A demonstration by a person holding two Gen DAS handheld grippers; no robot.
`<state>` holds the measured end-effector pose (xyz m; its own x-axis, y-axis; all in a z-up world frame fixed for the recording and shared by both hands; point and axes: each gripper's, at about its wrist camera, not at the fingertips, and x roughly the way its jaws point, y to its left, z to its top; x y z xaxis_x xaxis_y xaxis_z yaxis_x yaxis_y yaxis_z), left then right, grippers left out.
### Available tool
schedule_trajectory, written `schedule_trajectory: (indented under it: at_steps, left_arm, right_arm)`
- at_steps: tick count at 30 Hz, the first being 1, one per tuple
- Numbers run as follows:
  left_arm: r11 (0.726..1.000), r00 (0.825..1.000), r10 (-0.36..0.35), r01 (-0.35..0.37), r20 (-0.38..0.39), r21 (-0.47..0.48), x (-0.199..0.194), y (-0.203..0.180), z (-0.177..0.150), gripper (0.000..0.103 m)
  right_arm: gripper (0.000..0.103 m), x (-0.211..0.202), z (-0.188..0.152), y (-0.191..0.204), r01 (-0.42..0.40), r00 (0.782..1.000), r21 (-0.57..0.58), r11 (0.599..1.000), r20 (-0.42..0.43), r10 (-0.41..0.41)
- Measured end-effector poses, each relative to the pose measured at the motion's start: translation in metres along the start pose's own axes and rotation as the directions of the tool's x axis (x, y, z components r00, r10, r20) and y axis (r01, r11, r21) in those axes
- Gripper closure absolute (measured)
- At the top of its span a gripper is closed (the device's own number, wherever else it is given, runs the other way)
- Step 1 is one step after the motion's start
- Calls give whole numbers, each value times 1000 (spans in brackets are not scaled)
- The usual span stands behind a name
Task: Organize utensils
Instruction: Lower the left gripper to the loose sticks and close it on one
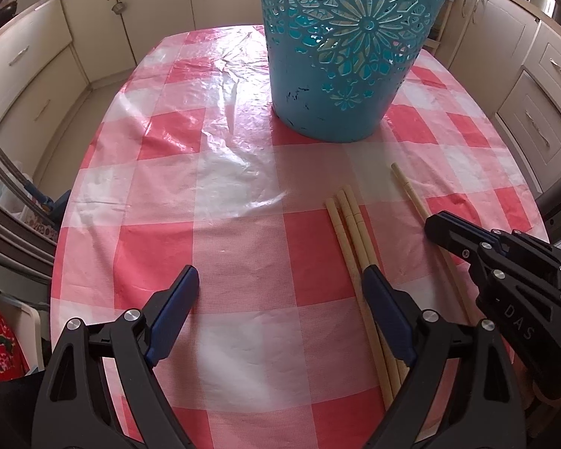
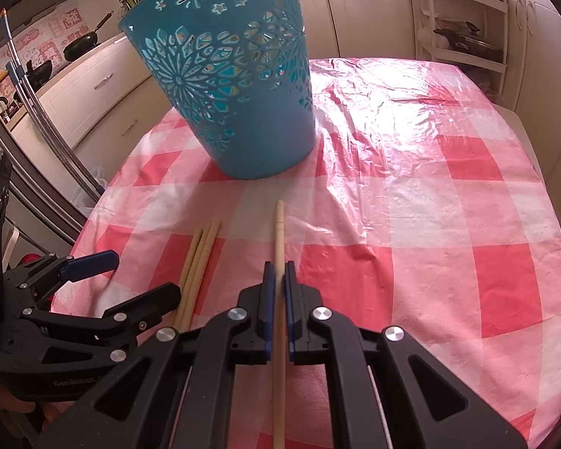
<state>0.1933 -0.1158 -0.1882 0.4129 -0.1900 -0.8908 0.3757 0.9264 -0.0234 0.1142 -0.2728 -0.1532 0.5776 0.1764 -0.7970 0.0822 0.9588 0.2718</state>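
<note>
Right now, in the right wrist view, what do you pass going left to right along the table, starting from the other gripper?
Left gripper, standing open → bundle of three chopsticks → single chopstick clamped in the right gripper → bare checkered tablecloth.

Both tools: left tool (image 1: 280,292), right tool (image 2: 278,280) black plastic frames, blue finger pads, silver round screws, embossed lettering.

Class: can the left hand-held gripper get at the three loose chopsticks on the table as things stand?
Probably yes. The left hand-held gripper is open, and its right finger already overlaps the three chopsticks; nothing lies over them. The right hand-held gripper, shut on a separate chopstick, stays clear.
</note>
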Motion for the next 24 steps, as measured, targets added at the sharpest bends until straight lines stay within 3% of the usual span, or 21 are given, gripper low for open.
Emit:
schedule_trajectory:
  at_steps: [6,12,17,24]
  left_arm:
    - [999,999,34,-34,17,-11,0,0,2,27]
    - [997,997,-27,22,66,74,-2,-9,5,57]
    - [986,995,-64,51,82,159,-1,-21,7,89]
    - [977,994,-61,40,93,211,2,-20,13,98]
  right_arm:
    - [97,0,0,-1,-4,1000,3,1000,-1,4]
    - [97,0,0,-1,-7,1000,7,1000,-2,7]
    - [97,0,0,-2,-10,1000,8,1000,-2,10]
    - [97,1,2,-3,-14,1000,15,1000,2,14]
